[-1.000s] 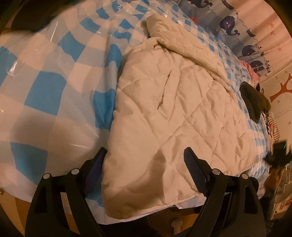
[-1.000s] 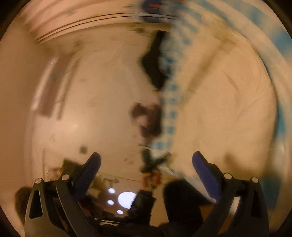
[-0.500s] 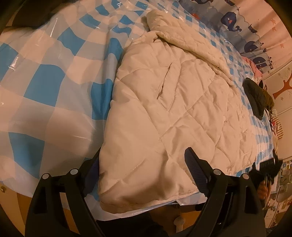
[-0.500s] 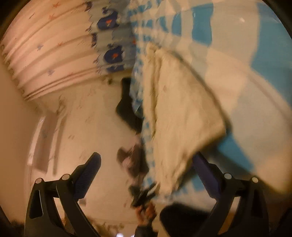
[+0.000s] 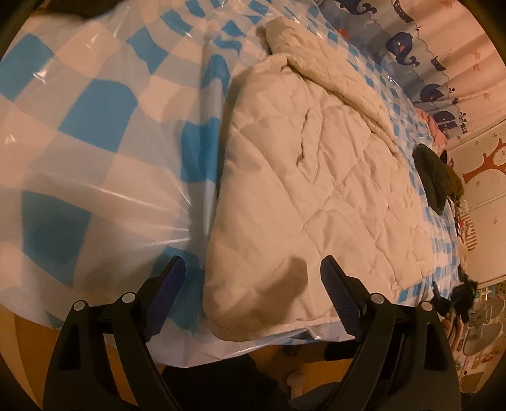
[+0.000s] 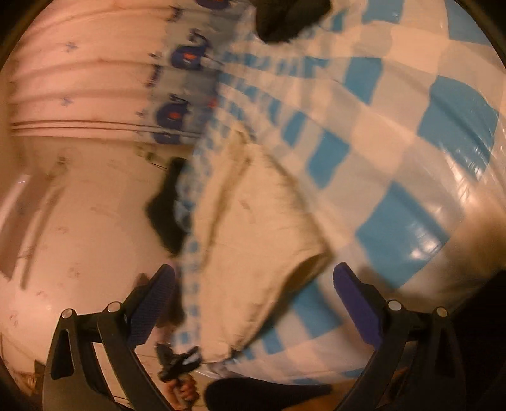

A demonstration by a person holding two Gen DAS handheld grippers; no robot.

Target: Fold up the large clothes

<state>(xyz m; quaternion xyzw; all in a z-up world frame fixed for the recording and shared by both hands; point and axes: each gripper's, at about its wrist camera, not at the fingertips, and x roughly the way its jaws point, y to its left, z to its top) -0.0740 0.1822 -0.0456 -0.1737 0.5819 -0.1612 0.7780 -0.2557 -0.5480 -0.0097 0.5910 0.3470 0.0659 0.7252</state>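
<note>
A large cream quilted jacket [image 5: 316,177] lies spread on a bed with a blue and white checked cover [image 5: 95,104] under clear plastic. My left gripper [image 5: 253,278] is open and empty, hovering over the jacket's near hem corner. In the blurred right wrist view the jacket [image 6: 253,246] lies ahead; my right gripper [image 6: 253,284] is open and empty above its near corner. The left gripper also shows small in the right wrist view [image 6: 177,363], held in a hand.
A dark garment [image 5: 436,177] lies at the bed's far right edge. A whale-print curtain [image 5: 411,41] hangs behind the bed. Another dark cloth [image 6: 284,15] lies at the top of the right wrist view. A wooden floor [image 5: 28,341] shows below the bed edge.
My right gripper has swung from facing the wall and floor round to the bed and jacket. My left gripper has shifted slightly nearer the jacket's hem corner.
</note>
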